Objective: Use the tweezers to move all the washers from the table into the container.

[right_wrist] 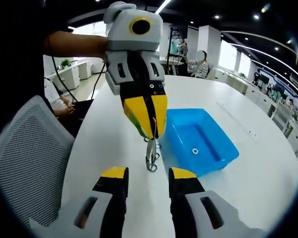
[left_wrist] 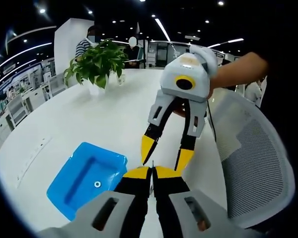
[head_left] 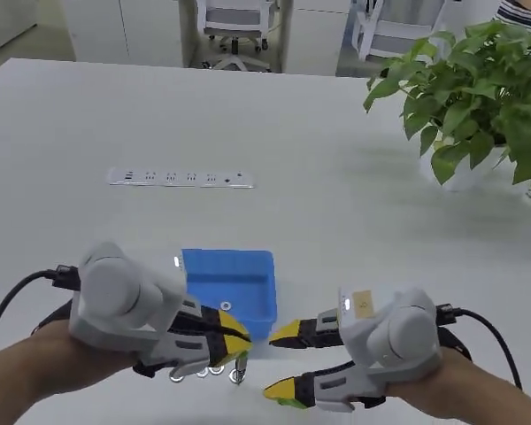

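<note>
Looks mid-pick w/ left gripper [head_left: 234,335] clamped on tweezers [right_wrist: 150,148] at washers [head_left: 214,371], right gripper [head_left: 283,360] spread, so prob needs a clean nip then lift into container [head_left: 228,257].

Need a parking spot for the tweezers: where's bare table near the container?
Free: between container and power strip; right of container toward the plant. Crowded: the container's near edge, where washers, tweezers, left gripper and right gripper meet.
</note>
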`<state>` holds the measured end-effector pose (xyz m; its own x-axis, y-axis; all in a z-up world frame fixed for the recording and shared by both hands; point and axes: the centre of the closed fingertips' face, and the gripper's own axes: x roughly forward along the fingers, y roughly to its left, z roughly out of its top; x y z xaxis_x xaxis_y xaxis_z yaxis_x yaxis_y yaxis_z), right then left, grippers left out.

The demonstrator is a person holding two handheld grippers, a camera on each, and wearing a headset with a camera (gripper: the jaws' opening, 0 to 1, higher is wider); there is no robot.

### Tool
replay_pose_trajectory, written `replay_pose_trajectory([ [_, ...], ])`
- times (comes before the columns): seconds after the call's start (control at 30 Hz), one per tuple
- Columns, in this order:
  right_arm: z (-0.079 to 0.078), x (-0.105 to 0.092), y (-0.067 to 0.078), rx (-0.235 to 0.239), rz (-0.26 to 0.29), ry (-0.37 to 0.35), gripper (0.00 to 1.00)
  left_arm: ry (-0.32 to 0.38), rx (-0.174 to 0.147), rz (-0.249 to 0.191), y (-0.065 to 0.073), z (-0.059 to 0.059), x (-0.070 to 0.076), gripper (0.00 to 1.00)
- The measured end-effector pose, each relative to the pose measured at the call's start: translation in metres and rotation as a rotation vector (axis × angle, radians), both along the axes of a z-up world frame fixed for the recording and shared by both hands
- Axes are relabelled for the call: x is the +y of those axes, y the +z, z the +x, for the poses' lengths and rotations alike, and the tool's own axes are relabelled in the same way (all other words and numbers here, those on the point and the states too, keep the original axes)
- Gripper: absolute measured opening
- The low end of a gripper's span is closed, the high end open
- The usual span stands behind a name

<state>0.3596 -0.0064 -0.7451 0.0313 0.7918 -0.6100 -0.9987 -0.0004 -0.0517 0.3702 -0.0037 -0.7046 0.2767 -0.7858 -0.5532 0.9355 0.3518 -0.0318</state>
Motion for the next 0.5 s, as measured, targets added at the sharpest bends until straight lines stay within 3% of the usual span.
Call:
replay_pose_trajectory([
  [0.5,0.002,0.025,-0.014,-0.014,-0.038,0.119,0.21,-0.056,0.021,0.016,0.0,-0.002,0.002,0.06],
])
